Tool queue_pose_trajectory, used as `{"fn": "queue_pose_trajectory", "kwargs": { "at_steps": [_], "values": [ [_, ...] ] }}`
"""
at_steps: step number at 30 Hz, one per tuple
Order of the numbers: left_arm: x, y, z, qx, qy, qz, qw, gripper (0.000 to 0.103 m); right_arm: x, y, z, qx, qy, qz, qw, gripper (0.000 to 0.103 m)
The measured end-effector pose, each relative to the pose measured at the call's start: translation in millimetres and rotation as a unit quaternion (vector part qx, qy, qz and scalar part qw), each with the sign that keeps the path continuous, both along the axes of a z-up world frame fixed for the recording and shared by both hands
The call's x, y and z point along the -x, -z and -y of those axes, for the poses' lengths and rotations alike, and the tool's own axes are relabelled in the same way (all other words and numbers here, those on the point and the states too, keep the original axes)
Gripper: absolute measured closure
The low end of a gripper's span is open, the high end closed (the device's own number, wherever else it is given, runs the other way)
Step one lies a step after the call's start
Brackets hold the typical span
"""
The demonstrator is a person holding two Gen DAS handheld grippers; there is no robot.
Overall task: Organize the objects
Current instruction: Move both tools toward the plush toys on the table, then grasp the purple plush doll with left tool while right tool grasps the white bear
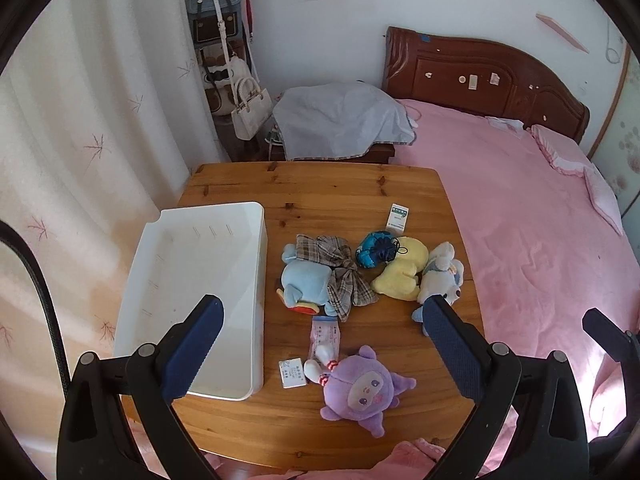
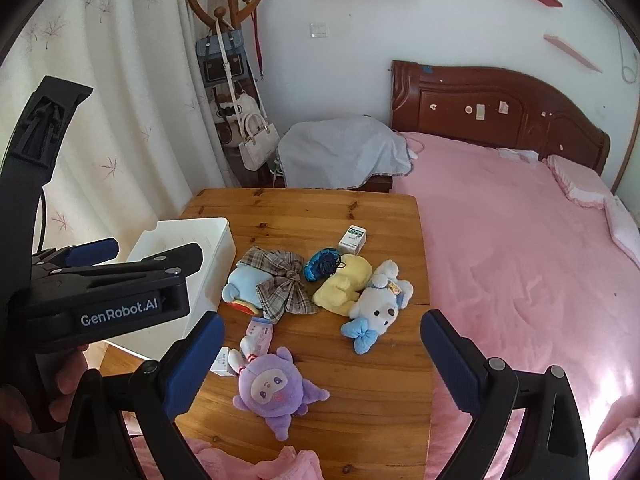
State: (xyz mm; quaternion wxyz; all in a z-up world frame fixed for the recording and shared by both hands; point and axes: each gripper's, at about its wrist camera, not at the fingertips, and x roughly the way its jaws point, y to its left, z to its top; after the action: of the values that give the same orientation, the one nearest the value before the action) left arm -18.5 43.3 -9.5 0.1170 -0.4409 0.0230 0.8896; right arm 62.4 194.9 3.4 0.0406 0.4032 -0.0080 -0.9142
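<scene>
Left wrist view. Left gripper (image 1: 322, 316): fingers spread wide apart, holding nothing, raised above the near part of the wooden surface (image 1: 352, 196). White bin (image 1: 160, 264): open-topped, nothing visible inside, standing at the surface's left side. Blue plush (image 1: 306, 280): lying just right of the bin, with a plaid bow (image 1: 340, 272) draped over it. Blue drawstring pouch (image 1: 376, 249): touching the yellow plush (image 1: 402, 270) on that plush's upper left. White plush (image 1: 440, 276): pressed against the yellow plush's right side, partly hidden behind the right finger. Green-and-white box (image 1: 398, 218): upright, behind the pouch. Pink packet (image 1: 326, 336): flat, in front of the blue plush. Small white box (image 1: 293, 373): just left of the purple plush (image 1: 362, 390), which lies face up nearest the camera. Pink bed (image 1: 520, 216): alongside the surface on the right.

Right wrist view. Right gripper (image 2: 322, 338): fingers wide apart, empty, above the near edge of the surface (image 2: 320, 208). Left gripper (image 2: 120, 254): seen from the side at the left, in front of the bin (image 2: 218, 240); a hand (image 2: 60, 380) grips its handle. Purple plush (image 2: 272, 392): between the right gripper's fingers in the picture, lower on the surface. White plush (image 2: 380, 308): fully visible here, with a blue bow at its neck, touching the yellow plush (image 2: 344, 284). Blue plush (image 2: 246, 284), plaid bow (image 2: 286, 284), pouch (image 2: 322, 266) and green-and-white box (image 2: 352, 240): grouped at mid-surface.
</scene>
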Motion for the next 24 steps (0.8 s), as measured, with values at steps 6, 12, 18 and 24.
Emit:
{"fn": "queue_pose_trajectory", "kwargs": {
  "at_steps": [6,12,18,24],
  "values": [
    [-2,7,-15,0.006,-0.052,0.023,0.9983,0.003,14,3,-28,0.023,-0.051,0.011,0.998,0.004],
    [-4,19,-25,0.021,-0.115,0.05,0.9919,0.003,26,11,-55,0.063,-0.096,0.008,0.993,0.004],
    [-4,33,-32,0.031,-0.179,0.086,0.9796,0.003,48,27,-79,0.113,-0.119,0.008,0.986,0.004],
    [-1,48,-39,0.05,-0.213,0.12,0.9683,0.003,85,47,-93,0.149,-0.126,0.048,0.98,0.004]
  ]
}}
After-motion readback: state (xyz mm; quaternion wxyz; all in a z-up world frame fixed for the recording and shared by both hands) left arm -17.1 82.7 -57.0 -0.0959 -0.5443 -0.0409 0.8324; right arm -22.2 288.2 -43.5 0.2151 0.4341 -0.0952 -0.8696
